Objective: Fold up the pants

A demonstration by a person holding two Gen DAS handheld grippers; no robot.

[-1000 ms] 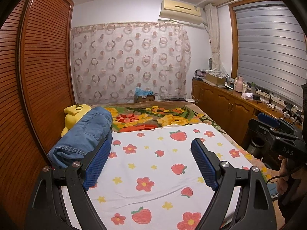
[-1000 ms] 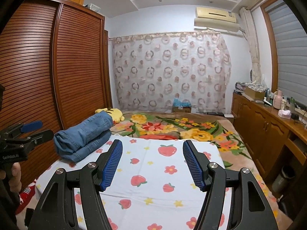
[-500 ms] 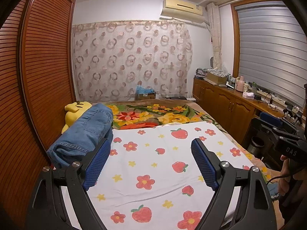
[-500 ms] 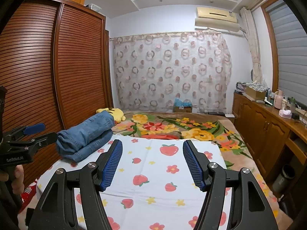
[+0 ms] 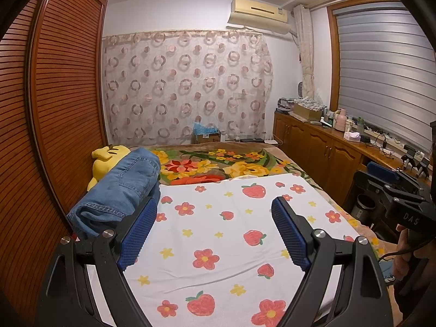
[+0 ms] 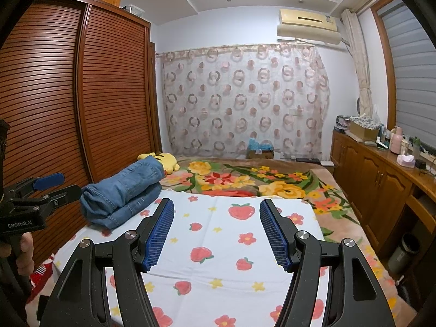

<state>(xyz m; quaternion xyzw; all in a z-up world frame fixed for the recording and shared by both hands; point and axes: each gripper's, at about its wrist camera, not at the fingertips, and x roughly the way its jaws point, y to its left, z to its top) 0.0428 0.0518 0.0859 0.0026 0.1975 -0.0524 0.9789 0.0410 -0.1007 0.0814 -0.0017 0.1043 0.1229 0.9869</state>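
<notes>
The pants [image 6: 124, 190] lie folded into a thick denim bundle at the left edge of the bed [image 6: 313, 190], at about 10 o'clock in the right wrist view. They rest partly on the white strawberry sheet [image 6: 218, 245], just in front of a yellow plush toy [image 6: 166, 160] and close beside the wooden wardrobe [image 6: 109, 95]. In my judgement the folding is finished, and the bundle was put at the side so that the middle of the sheet is free.

The left tool [image 5: 214, 230] is wide open and holds nothing; in its own view the pants [image 5: 122, 188] appear at 10 o'clock, just beyond its left finger. The right tool [image 6: 216, 233] is also wide open and empty, and it hovers above the sheet, well apart from the bundle. Both tools point along the bed, probably because no grasp is needed now.
</notes>
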